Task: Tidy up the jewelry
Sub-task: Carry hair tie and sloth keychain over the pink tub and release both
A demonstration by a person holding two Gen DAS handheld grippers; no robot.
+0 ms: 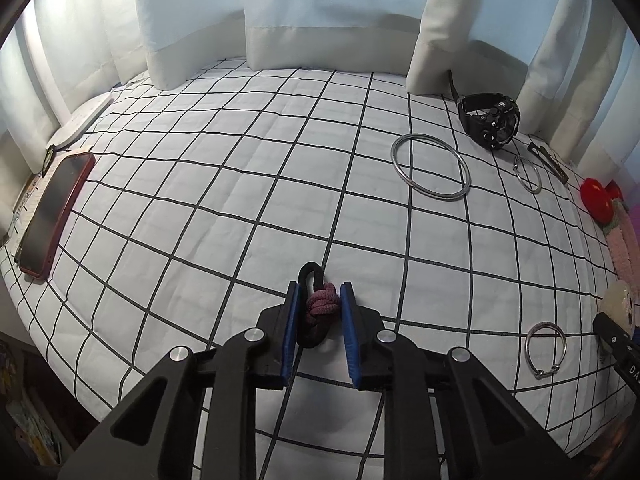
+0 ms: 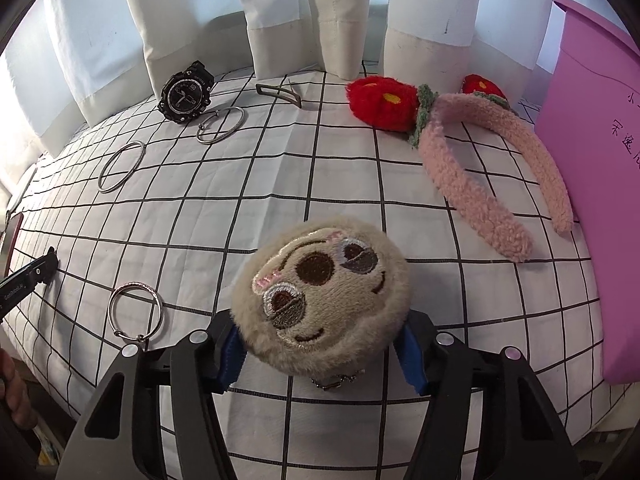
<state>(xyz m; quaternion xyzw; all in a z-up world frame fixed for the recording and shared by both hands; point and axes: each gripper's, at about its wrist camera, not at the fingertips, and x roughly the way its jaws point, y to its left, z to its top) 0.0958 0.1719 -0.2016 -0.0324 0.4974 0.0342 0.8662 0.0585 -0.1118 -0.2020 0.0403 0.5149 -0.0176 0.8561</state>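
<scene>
1. Tool in the left hand [image 1: 320, 300]: blue-padded jaws drawn narrow on a knotted dusty-pink and black fabric hair tie [image 1: 318, 308], which lies on the white cloth with a black grid [image 1: 240, 184].
2. Tool in the right hand [image 2: 320, 350]: blue pads press both sides of a round beige plush charm with an embroidered face [image 2: 324, 300]; a small metal chain hangs below it.
3. Just left of the charm lies a twisted silver bangle with a clasp [image 2: 135, 312]. The left tool's black body shows at the left edge, with partly readable white lettering.
4. Farther back are a plain silver bangle [image 2: 122, 166], a smaller open silver hoop [image 2: 221, 125] and a flat dark metal clip [image 2: 280, 94].
5. A black sport wristwatch [image 2: 185, 93] stands beside the curtain; its bezel reads "SPORT".
6. To the right, a fuzzy pink headband with red flowers [image 2: 480, 152] lies beside a purple card with handwritten characters [image 2: 592, 160].
7. At the left edge lies a red-cased phone [image 1: 56, 212].
</scene>
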